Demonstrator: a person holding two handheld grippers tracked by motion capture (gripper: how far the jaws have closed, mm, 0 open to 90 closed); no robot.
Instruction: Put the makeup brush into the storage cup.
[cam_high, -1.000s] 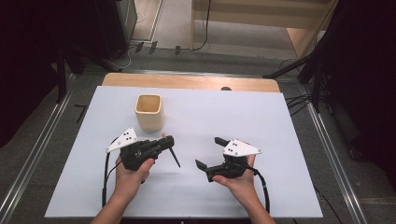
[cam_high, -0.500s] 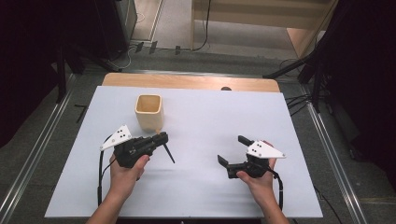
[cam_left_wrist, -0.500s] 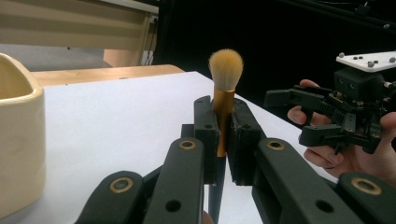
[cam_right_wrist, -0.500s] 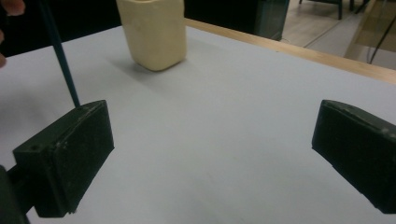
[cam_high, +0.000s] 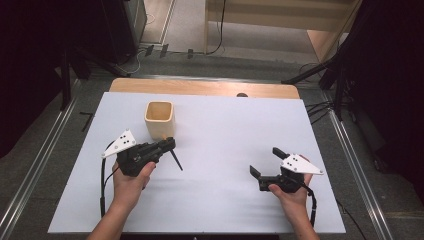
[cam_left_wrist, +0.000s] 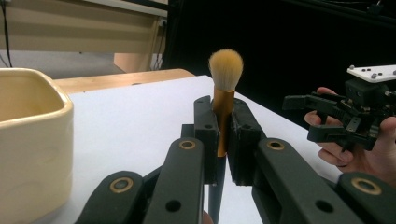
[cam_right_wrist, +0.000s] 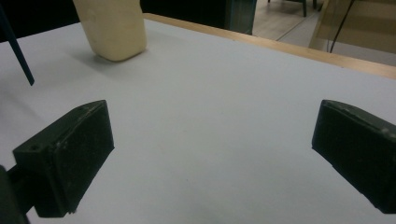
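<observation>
Your left gripper has its jaws pinching a brush by the gold ferrule; bristles up in the left gripper view, dark handle slanting down toward the surface; cup just beside it; your right gripper sits well apart, jaws spread, nothing between them.

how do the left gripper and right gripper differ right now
The left gripper is shut on a brush; the right gripper stands wide open with nothing between its fingers. The left gripper sits close to the cream cup; the right gripper is far from it, over bare table. Both are black, hand-held, with a pale plate on top.
</observation>
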